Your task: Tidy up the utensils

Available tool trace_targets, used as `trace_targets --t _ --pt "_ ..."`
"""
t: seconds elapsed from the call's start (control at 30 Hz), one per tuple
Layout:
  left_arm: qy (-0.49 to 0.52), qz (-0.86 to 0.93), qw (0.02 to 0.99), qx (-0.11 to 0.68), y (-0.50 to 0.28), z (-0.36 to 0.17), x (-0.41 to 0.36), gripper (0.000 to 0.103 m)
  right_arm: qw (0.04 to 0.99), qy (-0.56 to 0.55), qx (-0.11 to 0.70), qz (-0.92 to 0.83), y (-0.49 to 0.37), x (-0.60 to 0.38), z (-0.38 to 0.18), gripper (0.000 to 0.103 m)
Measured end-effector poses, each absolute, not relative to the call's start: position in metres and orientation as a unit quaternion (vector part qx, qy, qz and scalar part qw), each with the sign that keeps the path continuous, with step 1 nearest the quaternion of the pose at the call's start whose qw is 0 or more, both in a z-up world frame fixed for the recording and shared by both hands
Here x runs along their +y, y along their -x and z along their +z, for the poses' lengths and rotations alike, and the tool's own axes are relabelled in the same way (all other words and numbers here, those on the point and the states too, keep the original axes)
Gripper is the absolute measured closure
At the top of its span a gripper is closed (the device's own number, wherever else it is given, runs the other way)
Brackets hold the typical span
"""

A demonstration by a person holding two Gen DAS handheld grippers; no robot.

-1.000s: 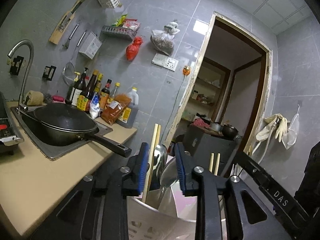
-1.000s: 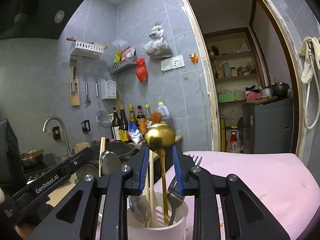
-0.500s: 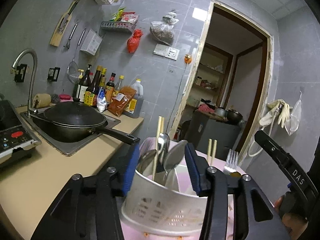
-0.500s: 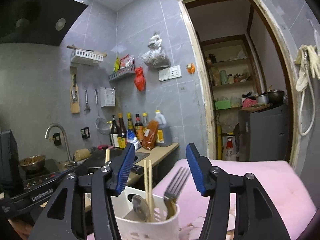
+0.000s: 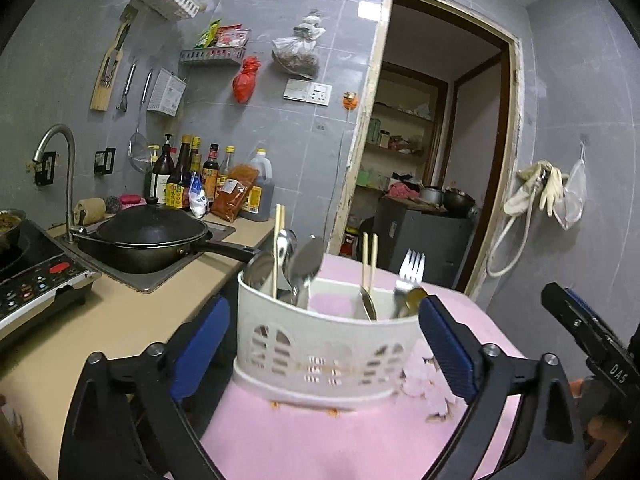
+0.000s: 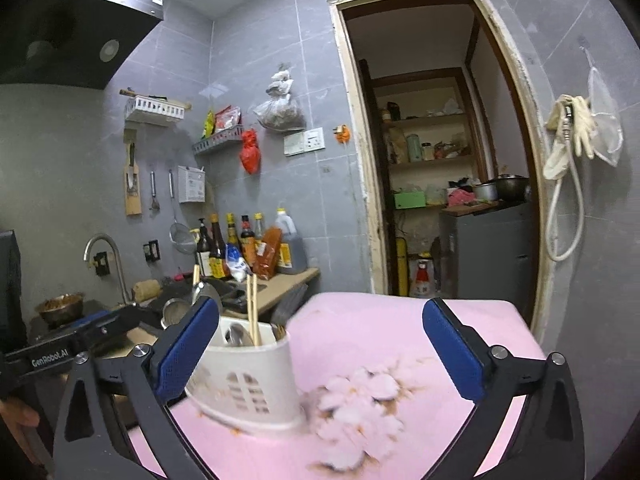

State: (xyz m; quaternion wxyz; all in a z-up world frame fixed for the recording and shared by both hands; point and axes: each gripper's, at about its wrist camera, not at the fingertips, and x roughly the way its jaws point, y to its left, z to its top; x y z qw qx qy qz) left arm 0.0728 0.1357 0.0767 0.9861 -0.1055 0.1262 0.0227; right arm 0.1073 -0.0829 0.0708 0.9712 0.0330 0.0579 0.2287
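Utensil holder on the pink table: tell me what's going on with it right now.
A person holds a claw in each hand. The white utensil holder stands on the pink table, loaded with spoons, chopsticks and a fork. The left claw and right claw are both opening and grip nothing.

This is a small home kitchen. Grey tiled walls enclose a beige worktop with a sink and curved tap, a black lidded wok and an induction hob. Sauce and oil bottles line the wall, a strainer and other tools hang above, and wall racks hold packets. A range hood hangs overhead. Through the doorway is what looks like a pantry with shelves, though dim. A white cutlery caddy stands on a pink surface.
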Motion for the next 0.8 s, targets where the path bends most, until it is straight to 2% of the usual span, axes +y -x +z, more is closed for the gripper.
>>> trace_targets --t 0.37,0.8 --pt "0.056 0.018 0.989 0.138 -0.041 0.047 0.090 0.008 0.982 -0.028 0.079 0.170 -0.065 -0.125 0.044 0.000" --pt "0.045 0.013 0.992 0.121 -0.007 0.020 0.064 0.008 0.991 0.001 0.060 0.121 -0.021 -0.139 0.017 0.000"
